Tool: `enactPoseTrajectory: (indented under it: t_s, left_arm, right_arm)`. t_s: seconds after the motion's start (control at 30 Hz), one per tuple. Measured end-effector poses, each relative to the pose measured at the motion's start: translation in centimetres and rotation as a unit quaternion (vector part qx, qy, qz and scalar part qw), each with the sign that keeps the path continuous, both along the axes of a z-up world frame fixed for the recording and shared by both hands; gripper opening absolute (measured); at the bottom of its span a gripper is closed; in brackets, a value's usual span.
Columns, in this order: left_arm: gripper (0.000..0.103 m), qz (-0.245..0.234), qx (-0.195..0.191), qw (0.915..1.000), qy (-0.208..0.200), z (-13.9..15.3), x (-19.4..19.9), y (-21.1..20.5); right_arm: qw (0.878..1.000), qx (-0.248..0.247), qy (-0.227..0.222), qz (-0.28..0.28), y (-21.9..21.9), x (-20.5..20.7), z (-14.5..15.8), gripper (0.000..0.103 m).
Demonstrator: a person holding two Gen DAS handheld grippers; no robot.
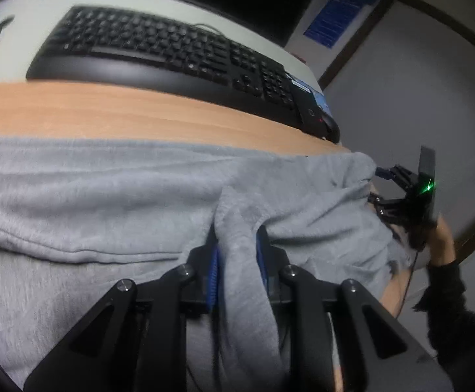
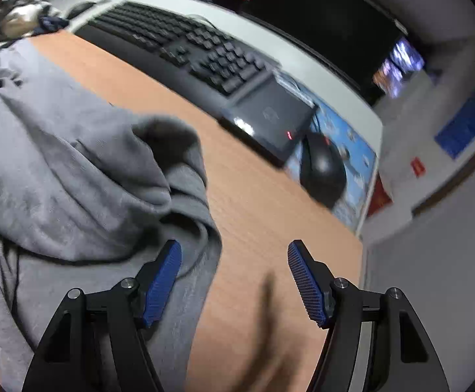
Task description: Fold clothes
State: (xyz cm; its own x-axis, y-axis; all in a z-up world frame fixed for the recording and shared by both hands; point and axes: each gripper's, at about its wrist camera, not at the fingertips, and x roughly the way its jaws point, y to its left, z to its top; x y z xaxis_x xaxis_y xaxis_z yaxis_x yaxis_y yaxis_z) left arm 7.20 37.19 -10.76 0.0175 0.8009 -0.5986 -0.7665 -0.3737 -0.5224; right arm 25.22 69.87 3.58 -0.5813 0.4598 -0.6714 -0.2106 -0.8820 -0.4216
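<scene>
A grey fleece garment [image 1: 106,196] lies spread over the wooden desk [image 1: 106,114]. My left gripper [image 1: 237,254] is shut on a raised fold of the grey cloth, which bunches between the blue pads. In the right wrist view the same grey garment [image 2: 67,170] fills the left side, rumpled into a hump. My right gripper [image 2: 234,261] stands open just above the desk; its left pad overlaps the cloth's edge and its right pad is over bare wood [image 2: 253,228]. The right gripper [image 1: 400,192] also shows at the garment's far right end in the left wrist view, held by a hand.
A black keyboard [image 1: 159,52] runs along the back of the desk. Beside it sit a dark flat device [image 2: 270,117] and a black mouse [image 2: 322,166] on a blue mat. Monitors stand behind. The desk's right edge drops off to grey floor [image 2: 433,261]. Clutter lies at far left [image 2: 25,13].
</scene>
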Motion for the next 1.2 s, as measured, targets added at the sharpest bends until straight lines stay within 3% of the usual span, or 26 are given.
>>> enactPoseTrajectory:
  t_s: [0.17,0.3,0.43,0.5,0.6,0.77,0.87,0.9,0.97,1.03,1.13,1.2]
  left_arm:
    - [0.020,0.006,0.013,0.9993,-0.036,-0.3,-0.7,-0.3]
    - [0.018,0.002,0.021,0.9990,-0.040,-0.1,-0.8,-1.3]
    - [0.014,0.012,0.089,0.9904,-0.104,0.1,-2.7,-4.3]
    - [0.013,0.016,0.128,0.9838,-0.124,0.4,-3.2,-6.0]
    - [0.010,0.021,0.146,0.9815,-0.122,0.8,-3.1,-7.2]
    - [0.010,0.020,0.139,0.9856,-0.094,1.5,-2.1,-7.4]
    - [0.010,0.023,0.126,0.9886,-0.080,1.6,-1.7,-7.1]
    - [0.010,0.024,0.126,0.9887,-0.078,1.6,-1.6,-7.0]
    - [0.010,0.018,0.128,0.9884,-0.081,1.5,-1.5,-6.9]
    - [0.010,0.021,0.131,0.9874,-0.086,1.4,-1.5,-6.9]
    - [0.010,0.020,0.125,0.9890,-0.076,1.5,-1.3,-6.8]
    - [0.010,0.019,0.115,0.9908,-0.069,1.5,-1.2,-6.3]
  right_arm:
    - [0.998,0.034,-0.020,0.042,-0.5,-1.5,-1.0,0.069]
    - [0.997,0.058,0.006,0.042,0.0,-2.5,-0.9,0.069]
    - [0.996,0.076,0.036,0.039,0.6,-3.3,-0.6,0.069]
    - [0.993,0.004,0.119,-0.004,3.5,-1.9,1.4,0.069]
    - [0.973,-0.105,0.198,-0.064,7.6,0.5,2.9,0.070]
    - [0.943,-0.224,0.220,-0.110,11.8,3.4,2.6,0.071]
    - [0.920,-0.257,0.247,-0.164,14.4,6.0,2.6,0.071]
    - [0.919,-0.248,0.246,-0.183,14.6,6.6,2.8,0.071]
    - [0.920,-0.262,0.244,-0.159,13.9,7.1,3.4,0.071]
    - [0.938,-0.246,0.219,-0.109,11.2,6.4,4.1,0.072]
    - [0.981,-0.135,0.133,-0.051,6.2,3.6,3.2,0.079]
    - [0.994,-0.076,0.074,-0.024,3.8,1.5,2.0,0.080]
